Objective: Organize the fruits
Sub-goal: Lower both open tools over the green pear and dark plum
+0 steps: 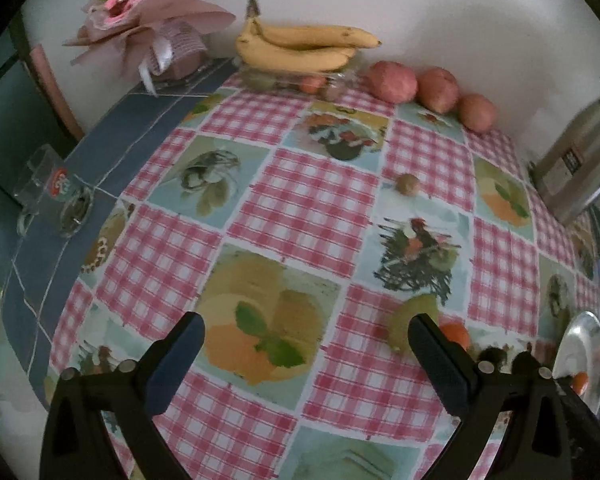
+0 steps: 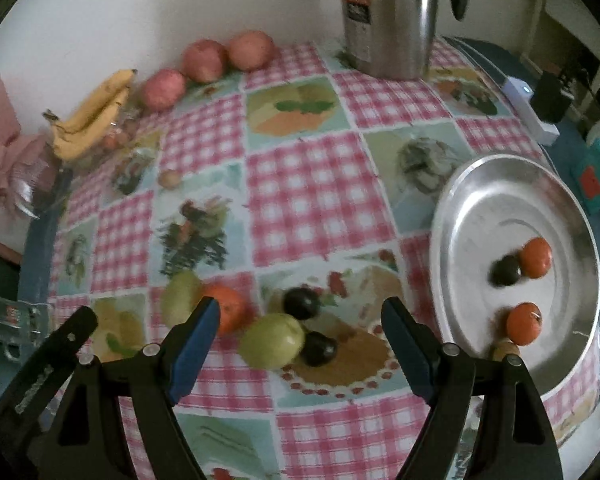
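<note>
My right gripper (image 2: pixel 300 328) wide open, holding nothing, hovering low over tabletop (image 2: pixel 312 200). Green fruit (image 2: pixel 272 340) dead ahead, sitting between my open jaws, slightly left of centre. Roundish, no long axis to fuss over. Two dark plums (image 2: pixel 302 303) touching it, far side and right. Orange (image 2: pixel 228 306) just beside left finger. Metal plate (image 2: pixel 480 184) off to right, already carrying two oranges and dark plum. My left gripper (image 1: pixel 306 334) also wide open, empty, second green fruit (image 1: pixel 410 320) beside its right finger. Right hand nearer cluster: straight-ahead reach, I reckon.
</note>
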